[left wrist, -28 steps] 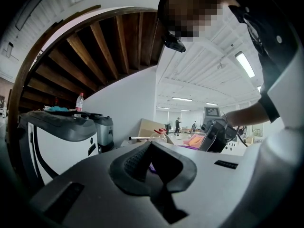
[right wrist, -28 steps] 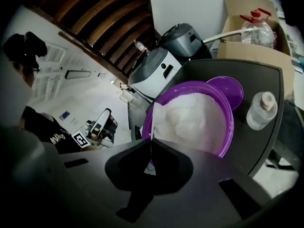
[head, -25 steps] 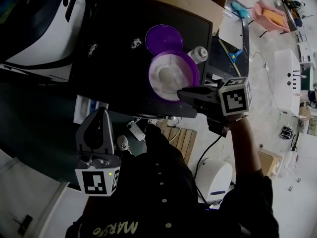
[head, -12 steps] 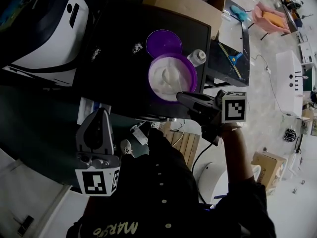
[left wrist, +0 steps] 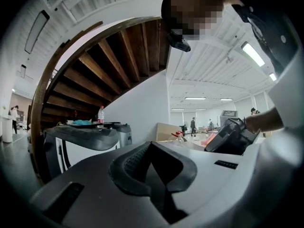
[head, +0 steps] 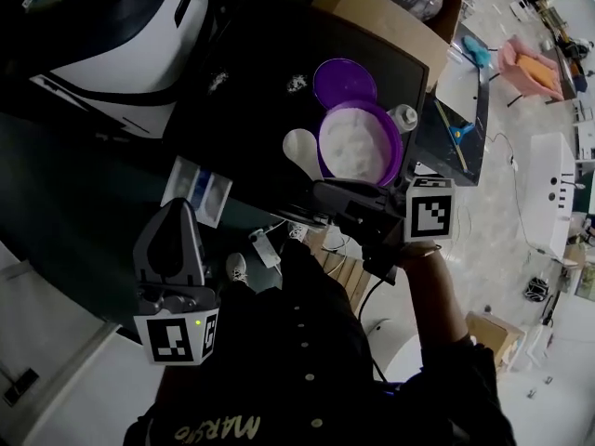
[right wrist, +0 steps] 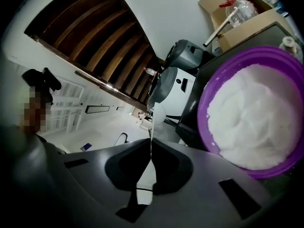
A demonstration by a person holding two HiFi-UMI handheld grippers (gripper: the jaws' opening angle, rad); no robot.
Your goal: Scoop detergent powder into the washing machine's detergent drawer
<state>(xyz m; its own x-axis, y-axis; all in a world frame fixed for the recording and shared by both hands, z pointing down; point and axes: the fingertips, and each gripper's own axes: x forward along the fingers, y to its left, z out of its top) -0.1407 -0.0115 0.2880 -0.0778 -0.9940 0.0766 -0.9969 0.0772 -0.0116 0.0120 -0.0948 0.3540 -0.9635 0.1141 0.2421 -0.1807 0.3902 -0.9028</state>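
A purple bowl (head: 361, 142) heaped with white detergent powder stands on the dark top; in the right gripper view the bowl (right wrist: 213, 103) fills the right side. My right gripper (head: 323, 191) is shut on the handle of a white spoon (head: 302, 146), whose scoop hangs just left of the bowl's rim. The spoon (right wrist: 156, 115) shows edge-on between the jaws of the right gripper (right wrist: 151, 151). A white drawer with a blue inset (head: 197, 191) sticks out below the dark top, left of the spoon. My left gripper (head: 175, 235) is shut and holds nothing, low at the left, apart from everything.
The bowl's purple lid (head: 344, 82) lies behind it and a small white bottle (head: 403, 117) stands to its right. Spilled powder (head: 296, 84) dots the dark top. A cardboard box (head: 390, 17) sits at the back. A white and dark appliance (head: 121, 26) stands at the far left.
The right gripper has drawn the spoon out of the powder and over to the left of the bowl. The left gripper has stayed where it was.
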